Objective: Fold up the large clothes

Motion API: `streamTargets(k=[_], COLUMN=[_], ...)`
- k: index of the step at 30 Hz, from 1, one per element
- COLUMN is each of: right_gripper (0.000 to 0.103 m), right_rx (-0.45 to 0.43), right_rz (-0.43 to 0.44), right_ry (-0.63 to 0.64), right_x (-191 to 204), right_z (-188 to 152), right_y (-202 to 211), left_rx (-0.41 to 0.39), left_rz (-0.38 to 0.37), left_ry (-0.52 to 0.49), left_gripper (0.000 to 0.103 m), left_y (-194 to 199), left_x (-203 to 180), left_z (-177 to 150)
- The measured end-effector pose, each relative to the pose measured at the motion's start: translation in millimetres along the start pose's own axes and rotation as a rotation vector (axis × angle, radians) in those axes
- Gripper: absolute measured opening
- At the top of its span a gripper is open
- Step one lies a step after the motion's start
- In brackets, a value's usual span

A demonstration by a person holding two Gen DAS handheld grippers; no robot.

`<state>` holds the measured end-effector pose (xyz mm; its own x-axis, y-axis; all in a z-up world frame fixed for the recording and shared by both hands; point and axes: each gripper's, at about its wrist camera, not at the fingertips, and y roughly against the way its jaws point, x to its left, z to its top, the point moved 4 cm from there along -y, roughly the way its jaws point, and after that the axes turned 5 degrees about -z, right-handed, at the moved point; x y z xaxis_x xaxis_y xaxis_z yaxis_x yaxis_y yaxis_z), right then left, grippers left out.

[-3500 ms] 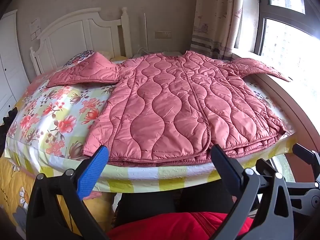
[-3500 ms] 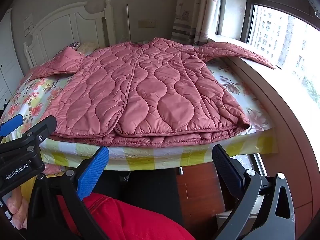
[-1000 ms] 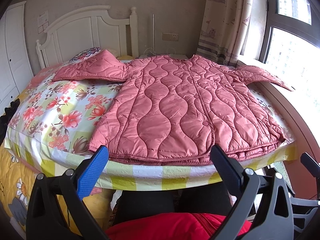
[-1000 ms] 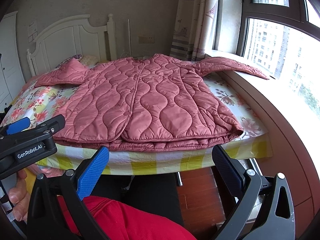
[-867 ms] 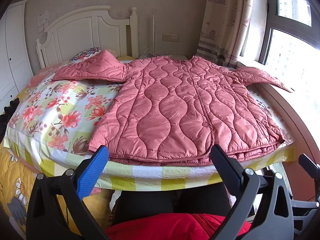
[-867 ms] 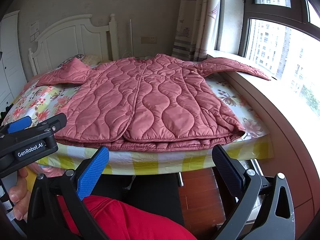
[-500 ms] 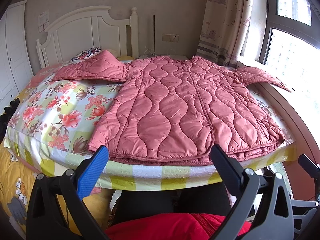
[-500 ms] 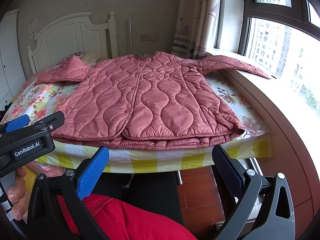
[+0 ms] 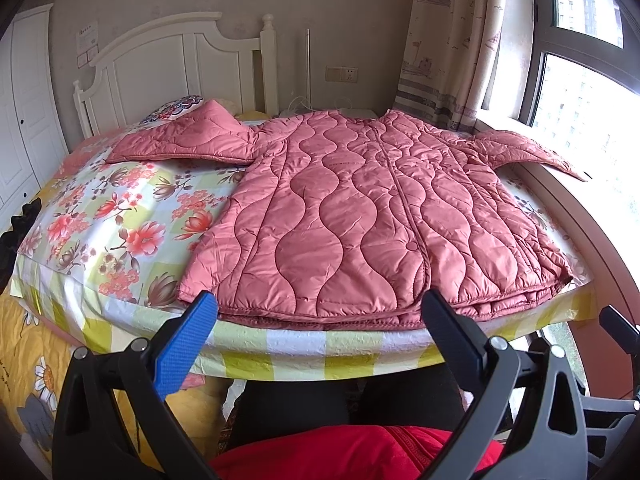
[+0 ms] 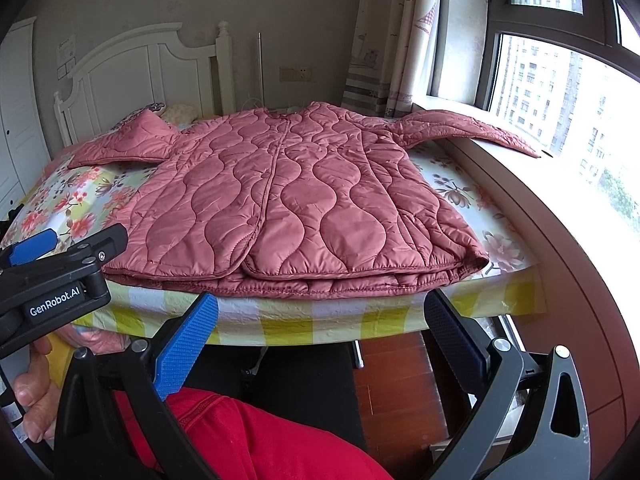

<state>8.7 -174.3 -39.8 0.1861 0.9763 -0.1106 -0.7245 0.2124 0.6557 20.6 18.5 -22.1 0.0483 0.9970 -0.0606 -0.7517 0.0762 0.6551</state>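
Folding has not begun, judging by how the pink quilted jacket (image 9: pixel 360 216) lies: spread flat and front-up across the bed (image 9: pixel 120 216), its closure running down the middle, hem along the near edge of the mattress and collar toward the white headboard (image 9: pixel 180 64). That layout seems deliberate, since a bulky padded garment needs its whole body supported and its seams visible before a sleeve can be brought in. One sleeve (image 9: pixel 180 144) rests bent over the pillow end of the floral sheet; the other sleeve (image 10: pixel 460 128) reaches out onto the window sill (image 10: pixel 520 184), beyond the mattress. The left hand-held gripper (image 9: pixel 316 328) hovers below and in front of the hem with its jaws spread wide and nothing between them; the right hand-held gripper (image 10: pixel 320 328) is likewise spread and empty, facing the hem on the window side. Both are apart from the fabric, low at the foot of the bed, probably because the person (image 10: pixel 248 436), in a red top, stands there squared to the garment. In the right wrist view the left tool's body shows at the left edge with a hand (image 10: pixel 34 396) wrapped around its handle. The sleeves look like the likely first grasp.
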Motion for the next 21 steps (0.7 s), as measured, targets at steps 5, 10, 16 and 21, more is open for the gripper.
streamTargets(k=[5, 10, 16, 21], right_gripper=[0.099, 0.099, 0.099, 0.099], right_rx=[-0.001, -0.003, -0.013, -0.120], right_rz=[-0.001, -0.007, -0.049, -0.211], right_ry=[0.000, -0.002, -0.030, -0.005], right_x=[-0.3, -1.9, -19.5, -56.6], right_z=[0.2, 1.4, 11.8, 48.0], right_y=[0.0, 0.1, -7.0, -19.8], left_rx=[0.004, 0.000, -0.002, -0.013], left_rz=[0.004, 0.005, 0.011, 0.019], left_ry=[-0.003, -0.003, -0.016, -0.030], left_gripper=[0.101, 0.101, 0.101, 0.101], left_y=[-0.5, -0.5, -2.4, -12.1], left_x=[-0.1, -0.9, -0.7, -3.8], left_z=[-0.2, 0.1, 2.4, 16.9])
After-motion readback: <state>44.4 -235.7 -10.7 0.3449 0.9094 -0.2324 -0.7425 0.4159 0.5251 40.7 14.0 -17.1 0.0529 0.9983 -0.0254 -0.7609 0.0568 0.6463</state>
